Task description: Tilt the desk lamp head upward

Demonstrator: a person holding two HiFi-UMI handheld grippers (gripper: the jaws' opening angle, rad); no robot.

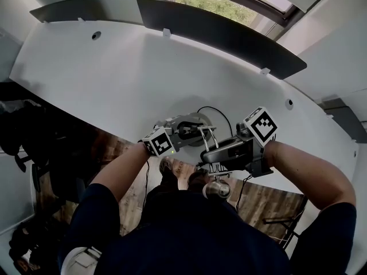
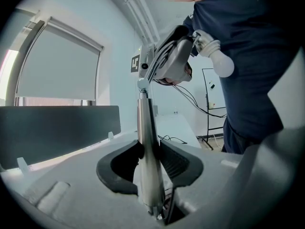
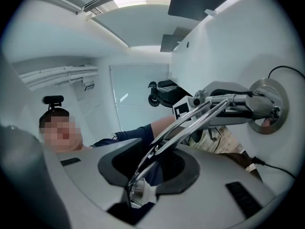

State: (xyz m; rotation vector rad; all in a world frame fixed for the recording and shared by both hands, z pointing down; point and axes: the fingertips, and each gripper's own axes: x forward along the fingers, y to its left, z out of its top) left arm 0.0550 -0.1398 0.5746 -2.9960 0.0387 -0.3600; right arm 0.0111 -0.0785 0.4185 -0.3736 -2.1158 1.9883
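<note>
The desk lamp stands on its round metal base [image 1: 198, 121] [image 3: 271, 97] near the front edge of the white desk [image 1: 132, 79]. My left gripper [image 1: 192, 132] [image 2: 148, 159] is shut on the lamp's lower chrome pole [image 2: 145, 128], which rises straight up between its jaws. My right gripper [image 1: 207, 153] [image 3: 155, 163] is level and open. The upper arm's two thin chrome rods [image 3: 190, 120] run through the gap between its jaws. The lamp head with its white bulb [image 1: 217, 189] [image 2: 222, 64] hangs past the desk edge, close to my body.
A black cable [image 1: 221, 113] loops from the lamp base over the desk. Dark divider panels [image 1: 229, 36] line the desk's far edge under a window. Wooden floor [image 1: 269, 202] shows below the desk edge. An office chair [image 3: 159, 90] stands further off.
</note>
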